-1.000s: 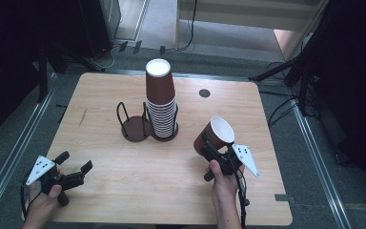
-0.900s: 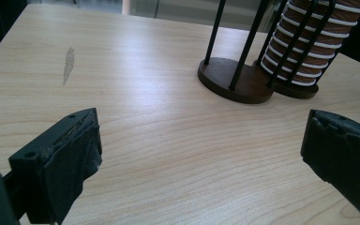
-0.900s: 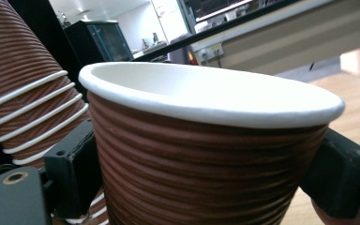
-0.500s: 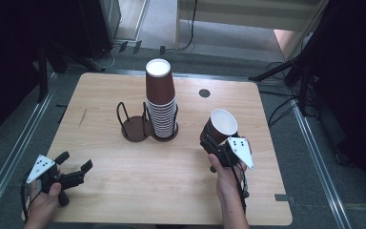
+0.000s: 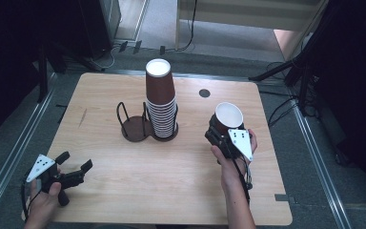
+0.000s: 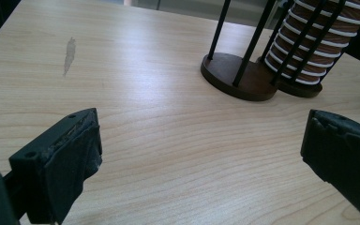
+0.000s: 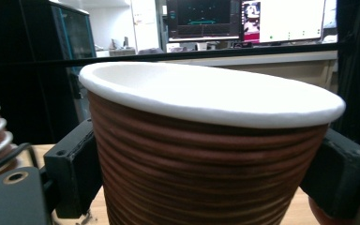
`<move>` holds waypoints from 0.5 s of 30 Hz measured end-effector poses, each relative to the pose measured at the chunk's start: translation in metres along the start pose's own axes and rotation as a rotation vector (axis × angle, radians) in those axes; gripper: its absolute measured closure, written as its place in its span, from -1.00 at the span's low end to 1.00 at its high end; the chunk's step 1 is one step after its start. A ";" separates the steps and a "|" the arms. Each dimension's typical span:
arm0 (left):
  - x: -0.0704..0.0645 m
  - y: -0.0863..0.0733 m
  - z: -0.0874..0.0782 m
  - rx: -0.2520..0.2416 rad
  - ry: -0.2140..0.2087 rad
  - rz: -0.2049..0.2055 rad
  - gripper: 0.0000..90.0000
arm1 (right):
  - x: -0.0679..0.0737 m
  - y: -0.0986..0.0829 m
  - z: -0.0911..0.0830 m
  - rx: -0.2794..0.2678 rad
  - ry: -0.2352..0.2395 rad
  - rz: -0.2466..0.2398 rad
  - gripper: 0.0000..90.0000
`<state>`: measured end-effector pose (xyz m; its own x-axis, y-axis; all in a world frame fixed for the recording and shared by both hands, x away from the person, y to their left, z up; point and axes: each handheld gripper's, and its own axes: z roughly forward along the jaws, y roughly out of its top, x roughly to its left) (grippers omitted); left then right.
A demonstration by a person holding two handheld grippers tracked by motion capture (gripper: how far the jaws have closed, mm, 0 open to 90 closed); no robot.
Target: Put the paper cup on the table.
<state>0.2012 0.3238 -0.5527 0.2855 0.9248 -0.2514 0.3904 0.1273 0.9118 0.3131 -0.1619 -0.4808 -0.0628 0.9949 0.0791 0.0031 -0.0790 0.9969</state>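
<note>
The right gripper view shows ribbed brown paper and a white rim close up, with monitors behind, which the high view lacks; the high view shows the whole tabletop (image 5: 171, 176) instead. The right hand-held gripper (image 5: 222, 135) is clamped on a single paper cup (image 5: 228, 117), its jaws pressing both sides of the wall, mouth up and tilted slightly, above the tabletop's right part, apart from the cup stack (image 5: 161, 102) in the wire holder (image 5: 134, 125). The left hand-held gripper (image 5: 74, 168) rests near the front left edge, jaws wide apart over bare wood. Since a second ago the cup has turned more upright; the left hand-held gripper has stayed put.
</note>
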 end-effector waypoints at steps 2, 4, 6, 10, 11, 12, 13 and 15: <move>0.000 0.000 0.000 0.001 -0.001 0.001 -1.00 | -0.003 0.001 0.004 -0.006 -0.005 0.000 -0.73; 0.000 0.000 0.000 0.004 0.002 0.002 -1.00 | -0.005 0.002 0.008 -0.025 -0.013 -0.021 -0.73; 0.000 0.000 0.000 0.006 0.000 0.002 -1.00 | -0.007 0.004 0.013 -0.034 -0.013 -0.032 -0.72; 0.000 0.000 0.000 0.005 0.003 0.001 -0.99 | -0.010 0.007 0.022 -0.039 -0.007 -0.052 -0.72; 0.000 0.000 0.000 0.005 0.003 0.000 -0.99 | -0.011 0.008 0.025 -0.040 -0.009 -0.054 -0.72; 0.000 0.000 0.000 0.004 0.002 0.000 -0.99 | -0.012 0.008 0.027 -0.034 -0.012 -0.047 -0.72; 0.000 0.000 0.000 0.003 0.002 -0.001 -0.99 | -0.013 0.008 0.029 -0.033 -0.013 -0.044 -0.72; 0.000 0.000 0.000 0.003 0.001 0.000 -0.99 | -0.015 0.009 0.033 -0.028 -0.011 -0.038 -0.72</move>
<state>0.2017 0.3241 -0.5528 0.2841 0.9253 -0.2512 0.3934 0.1264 0.9106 0.3468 -0.1751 -0.4730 -0.0509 0.9979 0.0413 -0.0266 -0.0427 0.9987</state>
